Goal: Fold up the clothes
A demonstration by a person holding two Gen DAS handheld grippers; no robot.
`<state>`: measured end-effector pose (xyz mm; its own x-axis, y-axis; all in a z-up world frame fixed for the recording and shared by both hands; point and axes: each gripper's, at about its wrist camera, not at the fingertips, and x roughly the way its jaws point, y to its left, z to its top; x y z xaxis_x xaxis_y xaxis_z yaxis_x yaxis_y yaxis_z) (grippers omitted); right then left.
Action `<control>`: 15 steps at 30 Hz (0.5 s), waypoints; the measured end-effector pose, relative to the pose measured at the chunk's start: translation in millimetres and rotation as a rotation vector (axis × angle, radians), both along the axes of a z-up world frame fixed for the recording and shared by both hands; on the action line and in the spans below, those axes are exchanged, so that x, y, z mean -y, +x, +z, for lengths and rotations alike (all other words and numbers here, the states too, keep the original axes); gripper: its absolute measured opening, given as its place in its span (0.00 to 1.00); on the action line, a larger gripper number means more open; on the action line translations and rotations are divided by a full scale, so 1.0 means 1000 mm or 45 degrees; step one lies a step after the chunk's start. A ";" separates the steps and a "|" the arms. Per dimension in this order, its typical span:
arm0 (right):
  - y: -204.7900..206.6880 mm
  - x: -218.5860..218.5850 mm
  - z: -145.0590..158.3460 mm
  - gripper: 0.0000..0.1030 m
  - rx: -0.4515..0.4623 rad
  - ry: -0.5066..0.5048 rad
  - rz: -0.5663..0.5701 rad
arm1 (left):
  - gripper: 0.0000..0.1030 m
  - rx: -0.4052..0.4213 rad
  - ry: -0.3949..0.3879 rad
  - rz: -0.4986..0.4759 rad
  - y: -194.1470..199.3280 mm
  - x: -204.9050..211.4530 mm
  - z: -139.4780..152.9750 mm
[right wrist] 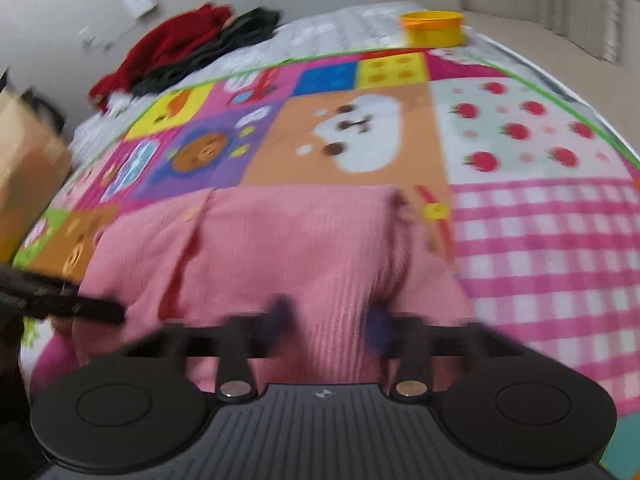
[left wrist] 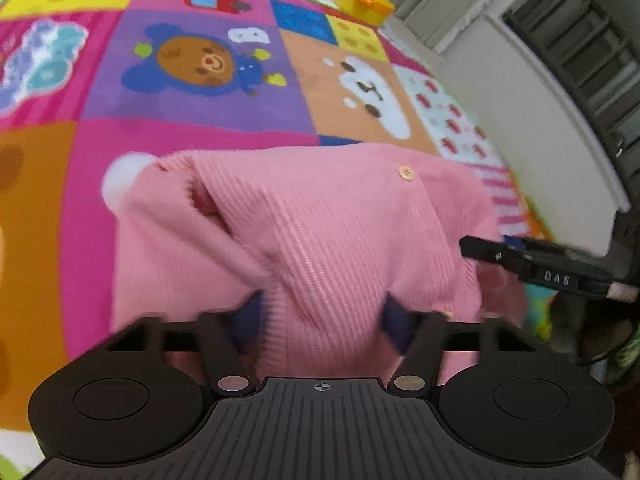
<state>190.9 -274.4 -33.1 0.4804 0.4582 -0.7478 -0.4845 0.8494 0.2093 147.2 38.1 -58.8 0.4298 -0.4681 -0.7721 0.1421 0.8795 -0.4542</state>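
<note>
Both wrist views look down, close, sharing the pink cardigan (left wrist: 312, 232)

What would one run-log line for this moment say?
task: fold clothes | left gripper: shut on pink cardigan | right gripper: shut on pink cardigan | surface: play mat

We saw the cardigan (right wrist: 280, 248) lying on the mat's (right wrist: 540, 240) near part, the tub (right wrist: 434, 30) far behind it, heaped clothes (right wrist: 180, 48) far left.
</note>
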 end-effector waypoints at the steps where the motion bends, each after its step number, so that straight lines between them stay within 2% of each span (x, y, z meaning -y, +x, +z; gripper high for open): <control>1: -0.005 -0.003 0.009 0.11 0.031 0.001 0.029 | 0.37 0.023 0.022 -0.014 -0.001 0.001 0.005; 2: -0.012 -0.003 0.021 0.11 0.046 0.030 0.048 | 0.28 0.061 0.021 -0.018 -0.004 -0.002 0.015; 4: -0.024 0.001 0.045 0.11 0.058 0.101 0.078 | 0.24 0.129 0.006 -0.015 -0.009 -0.009 0.038; 6: -0.037 0.007 0.062 0.11 0.061 0.141 0.108 | 0.23 0.184 -0.013 -0.009 -0.016 -0.018 0.061; 8: -0.046 0.011 0.065 0.11 0.049 0.123 0.134 | 0.23 0.202 0.006 -0.023 -0.024 -0.022 0.073; 10: -0.047 0.011 0.049 0.11 0.029 0.022 0.135 | 0.26 0.159 0.045 -0.066 -0.033 -0.020 0.069; 12: -0.046 0.010 0.030 0.12 0.007 -0.092 0.132 | 0.34 0.066 0.130 -0.105 -0.038 -0.014 0.051; 14: -0.042 0.008 0.006 0.19 -0.014 -0.221 0.126 | 0.38 -0.043 0.233 -0.134 -0.043 -0.008 0.030; 15: -0.040 0.008 -0.003 0.27 -0.023 -0.260 0.117 | 0.38 -0.089 0.263 -0.140 -0.046 -0.008 0.021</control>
<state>151.2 -282.7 -36.4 0.4294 0.3373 -0.8377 -0.5595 0.8275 0.0465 101.4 46.4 -38.1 0.3272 -0.3382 -0.8824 0.2170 0.9357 -0.2781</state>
